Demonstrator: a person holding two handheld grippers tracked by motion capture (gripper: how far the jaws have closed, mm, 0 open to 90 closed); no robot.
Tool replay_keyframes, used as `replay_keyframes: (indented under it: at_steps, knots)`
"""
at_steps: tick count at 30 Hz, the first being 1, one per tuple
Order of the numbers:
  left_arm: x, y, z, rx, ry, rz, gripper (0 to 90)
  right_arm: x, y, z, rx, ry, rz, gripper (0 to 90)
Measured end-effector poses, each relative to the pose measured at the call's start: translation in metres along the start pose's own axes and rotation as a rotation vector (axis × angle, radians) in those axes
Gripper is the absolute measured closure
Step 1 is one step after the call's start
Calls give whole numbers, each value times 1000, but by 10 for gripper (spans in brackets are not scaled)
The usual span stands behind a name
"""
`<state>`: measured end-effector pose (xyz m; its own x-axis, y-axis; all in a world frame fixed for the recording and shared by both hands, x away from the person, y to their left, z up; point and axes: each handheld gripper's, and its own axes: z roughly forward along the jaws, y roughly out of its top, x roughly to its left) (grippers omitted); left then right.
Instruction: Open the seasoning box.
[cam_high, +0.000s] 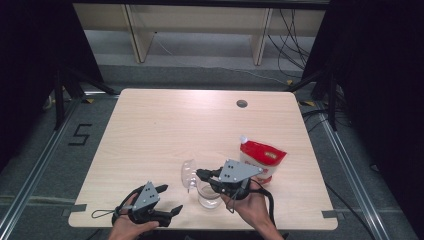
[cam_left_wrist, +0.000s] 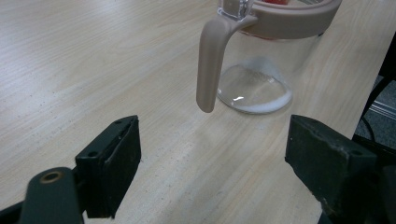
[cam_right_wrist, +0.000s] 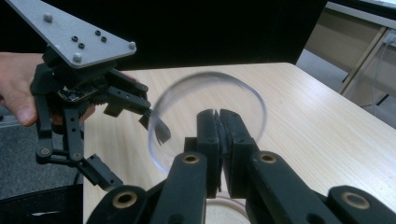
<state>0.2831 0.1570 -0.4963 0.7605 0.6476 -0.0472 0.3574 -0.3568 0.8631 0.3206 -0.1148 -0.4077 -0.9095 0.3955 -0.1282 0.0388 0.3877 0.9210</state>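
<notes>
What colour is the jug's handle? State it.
Beige-pink, matching the rim; the handle on the jug shows best in the left gripper view.

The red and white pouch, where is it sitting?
In the high view the red and white pouch stands on the table's right side, just behind the right gripper.

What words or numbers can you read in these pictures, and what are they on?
"5": black tape mark on the floor left of the table.
Red and white pouch: it has printing, but too small and blurred to read.
Clear jug, clear lid and both grippers: no writing I can see.
</notes>
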Motion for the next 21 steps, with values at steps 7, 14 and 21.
replay_keyframes:
  at_steps: [7,14,21]
  knots:
    - [2,0,-1,-1,1,-3,176,-5,-6,-10,1,-23,0,845]
    - [1,0,0,-4,-3,-9,175,-14,-27,-27,-22,-45,58,772]
    - [2,2,-2,-12,0,-26,161,-18,-45,-34,-31,-44,83,668]
